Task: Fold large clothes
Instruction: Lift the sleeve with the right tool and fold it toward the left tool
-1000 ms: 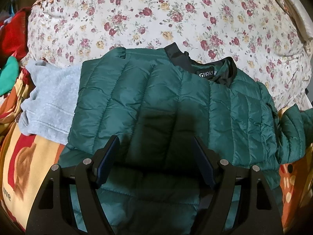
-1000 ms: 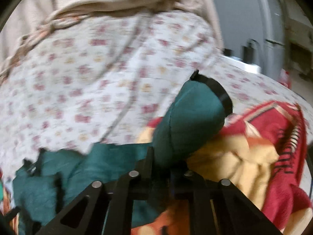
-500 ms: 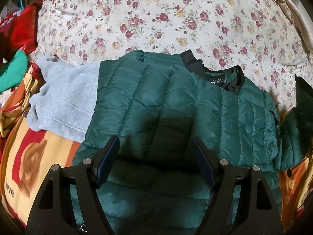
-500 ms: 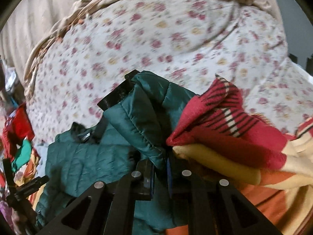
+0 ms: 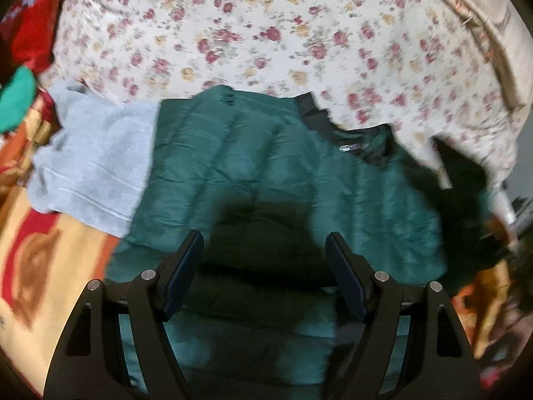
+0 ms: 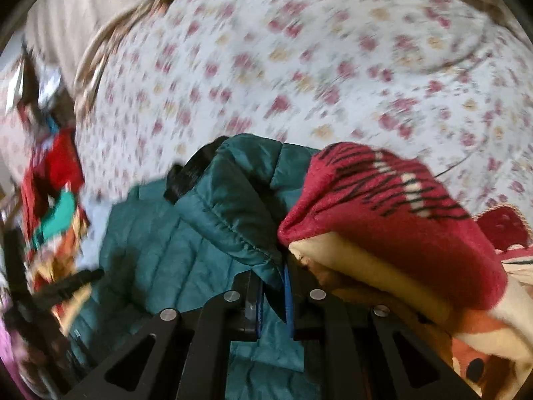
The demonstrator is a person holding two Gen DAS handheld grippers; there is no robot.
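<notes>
Your right gripper (image 6: 273,286) has its jaws pinched nearly together on a fold of the green quilted jacket's sleeve (image 6: 233,200), and a bunch of the red and cream blanket (image 6: 383,213) appears to be caught up beside that sleeve. Your left gripper (image 5: 265,263) has its jaws spread wide and holds nothing; it hovers over the lower body of the jacket (image 5: 266,173).

The jacket lies spread on the bed, its collar (image 5: 363,146) pointing away from you toward the floral quilt (image 5: 266,33). Its long axis runs from your left gripper up to that collar. The sleeve you hold rises from the jacket's right side, with its black cuff (image 6: 190,176) tipped toward the body to the left. The coming move, as I judge it, is to carry that sleeve leftward across the body, so your right hand leads and the left stands ready to pin the panel.

A grey garment (image 5: 93,160) lies against the jacket's left edge. A label sits inside the collar, but its lettering is too blurred to read.
</notes>
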